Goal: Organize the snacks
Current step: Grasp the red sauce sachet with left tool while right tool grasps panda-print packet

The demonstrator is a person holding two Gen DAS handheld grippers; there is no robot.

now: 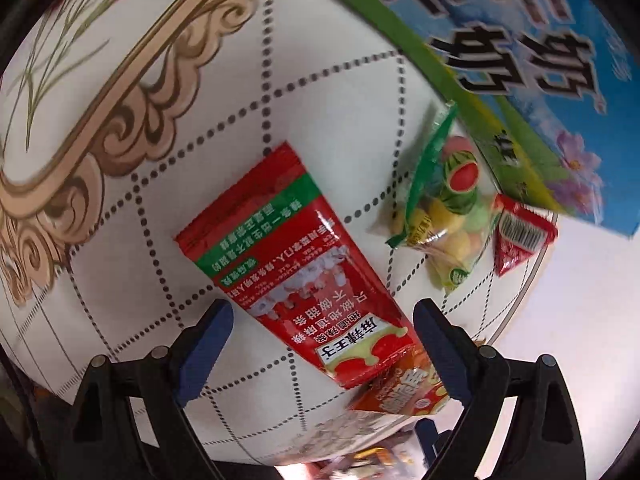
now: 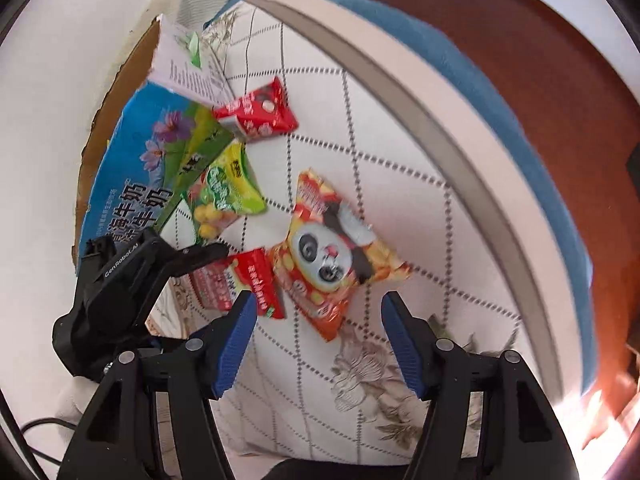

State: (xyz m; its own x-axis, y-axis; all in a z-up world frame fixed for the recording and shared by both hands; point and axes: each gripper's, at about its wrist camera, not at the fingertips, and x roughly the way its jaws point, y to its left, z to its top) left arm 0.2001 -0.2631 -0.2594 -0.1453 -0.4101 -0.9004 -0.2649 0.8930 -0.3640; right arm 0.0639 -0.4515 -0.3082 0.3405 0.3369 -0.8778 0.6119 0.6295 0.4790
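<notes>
Shiny snack bags on a dotted cloth

Blue rubber pads sit on the black plastic fingers of both tongs. The left gripper [image 1: 324, 344] is spread wide, with nothing pinched. Between its fingers lies the bottom end of a long red spicy-strip bag [image 1: 296, 264]. The bag is flat and glossy, with a green band across it and white writing. It does not look as if the pads [image 1: 208, 344] touch it.

The right gripper [image 2: 318, 338] is also apart and holds nothing. Just past its tips lies the panda snack bag [image 2: 336, 252]. That bag is orange and red, crinkly, with a big panda face on it. Its near corner pokes in between the fingers. In the left wrist view a corner of this orange bag peeks out under the red one.

All the bags lie on a round table [image 2: 400, 360]. Its white cloth has lines of dark dots making squares, brown flower prints and a curly gold border.

Farther off is a clear fruit candy bag [image 1: 448, 208] with a green top, full of small round yellow and green sweets. Beside it is a small red packet [image 1: 520, 236] shaped like a triangle, with a bar code. Both lie right by a blue and green cardboard milk box [image 1: 540, 72] with purple flowers on it. Past the table edge is a blue chair cushion [image 2: 520, 140] and a red-brown floor [image 2: 540, 40].
</notes>
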